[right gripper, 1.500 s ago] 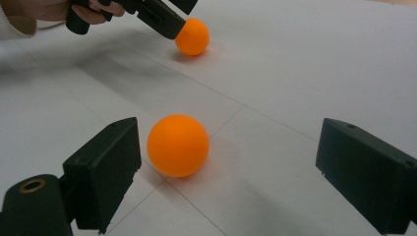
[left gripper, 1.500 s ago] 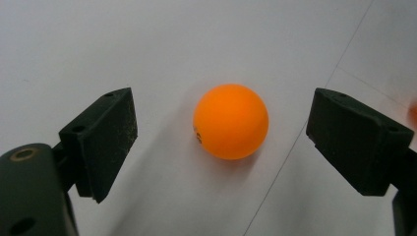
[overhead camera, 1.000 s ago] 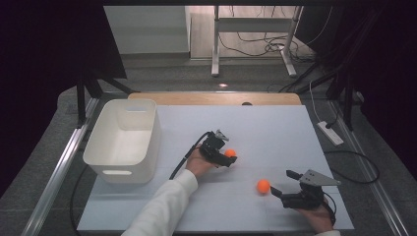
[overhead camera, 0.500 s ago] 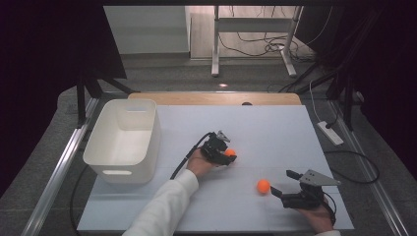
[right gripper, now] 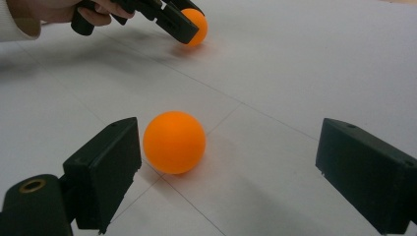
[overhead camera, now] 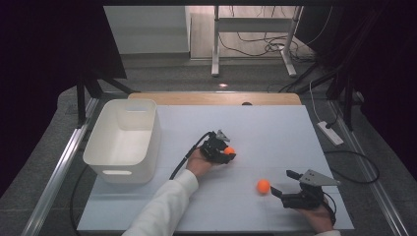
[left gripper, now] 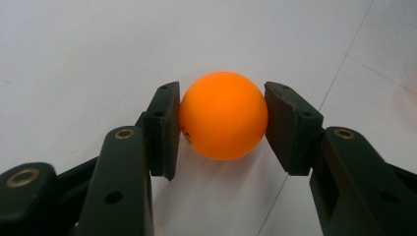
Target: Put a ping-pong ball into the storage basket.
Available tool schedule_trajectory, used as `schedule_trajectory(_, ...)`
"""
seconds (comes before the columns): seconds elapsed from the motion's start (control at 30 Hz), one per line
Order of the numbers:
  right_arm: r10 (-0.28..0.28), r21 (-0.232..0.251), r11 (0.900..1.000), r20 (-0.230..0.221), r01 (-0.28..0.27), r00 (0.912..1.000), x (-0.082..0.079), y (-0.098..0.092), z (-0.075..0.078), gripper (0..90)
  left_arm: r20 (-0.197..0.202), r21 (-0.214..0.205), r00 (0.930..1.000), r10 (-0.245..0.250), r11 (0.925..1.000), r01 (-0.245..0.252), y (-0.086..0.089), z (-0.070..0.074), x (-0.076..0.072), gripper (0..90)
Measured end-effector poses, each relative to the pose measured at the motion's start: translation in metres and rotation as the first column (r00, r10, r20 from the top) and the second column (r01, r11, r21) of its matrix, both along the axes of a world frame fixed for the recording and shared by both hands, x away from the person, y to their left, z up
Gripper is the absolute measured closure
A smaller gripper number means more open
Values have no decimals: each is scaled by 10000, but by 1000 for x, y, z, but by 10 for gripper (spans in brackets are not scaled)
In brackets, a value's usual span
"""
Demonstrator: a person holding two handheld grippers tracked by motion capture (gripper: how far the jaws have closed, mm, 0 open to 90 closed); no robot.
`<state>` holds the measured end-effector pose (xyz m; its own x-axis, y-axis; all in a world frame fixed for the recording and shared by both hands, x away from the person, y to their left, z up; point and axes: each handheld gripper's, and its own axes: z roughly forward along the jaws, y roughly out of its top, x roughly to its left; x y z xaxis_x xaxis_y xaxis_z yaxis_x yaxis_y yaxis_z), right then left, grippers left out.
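The left gripper (overhead camera: 227,152) sits near the middle of the desk (overhead camera: 275,123), and its jaws have just been closing, with the orange ball (left gripper: 223,116) between them; in the left gripper view both pads are pressed flat against the ball's sides, so that one is clamped, and it looks to be resting on the white desk surface, though from the high view the contact underneath is hard to make out; the person's left hand (overhead camera: 199,162) wraps the gripper's body, white sleeve (overhead camera: 162,211) running in from the desk's near edge, black cable (overhead camera: 186,156) curling back toward the sleeve; over to the near right corner, the right gripper (overhead camera: 279,184) lies low with its jaws spread wide apart, nothing between the pads touching them; the second orange ball (right gripper: 173,141) rests on the desk just inside the one jaw in the right gripper view, close beside that pad yet with a sliver of desk showing between, and well clear of the other jaw; in the high view this ball sits just off the jaw tips, toward the middle of the desk; the white bin (overhead camera: 123,142) stands along the desk's left edge, well apart from both balls.
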<state>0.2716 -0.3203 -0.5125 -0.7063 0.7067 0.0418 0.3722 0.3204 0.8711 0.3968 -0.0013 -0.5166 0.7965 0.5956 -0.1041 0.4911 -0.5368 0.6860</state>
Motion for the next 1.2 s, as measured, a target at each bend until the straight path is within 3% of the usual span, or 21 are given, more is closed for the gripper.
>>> schedule_trajectory(0.3, 5, 7, 10000, 12, -5, 10000, 0, 0, 0, 97, -20, -496, 10000, -12, 9988, 11, 9, 11, -6, 511)
schedule_trajectory(0.43, 21, -13, 10000, 38, -21, 10000, 0, 0, 0, 96, 52, -499, 10000, -14, 9988, 17, 11, 13, -10, 511)
schedule_trajectory(0.6, -105, 8, 9999, -10, 105, 9999, 1, -1, 0, 98, 254, -723, 9997, -39, 9974, 57, 17, 22, -19, 511)
schedule_trajectory(0.67, -97, 4, 10000, 97, 97, 9999, 0, 0, 2, 98, 226, -935, 9997, 19, 9956, 3, 21, 24, -25, 511)
schedule_trajectory(0.73, -75, 10, 10000, 111, 75, 9999, -1, 0, 2, 98, 148, -874, 9999, -39, 9962, 51, 22, 24, -29, 510)
schedule_trajectory(0.8, -53, 42, 10000, 115, 53, 9999, -1, -2, 2, 99, 313, -740, 9995, -11, 9972, 34, 24, 26, -33, 511)
schedule_trajectory(0.93, -187, 143, 9997, 45, 186, 9998, 0, -5, 2, 98, 459, -1048, 9989, 37, 9945, 12, 28, 32, -39, 510)
schedule_trajectory(1.2, -137, 72, 9999, 14, 137, 9999, 0, -4, 1, 98, 693, -1259, 9975, 114, 9920, -26, 35, 41, -44, 510)
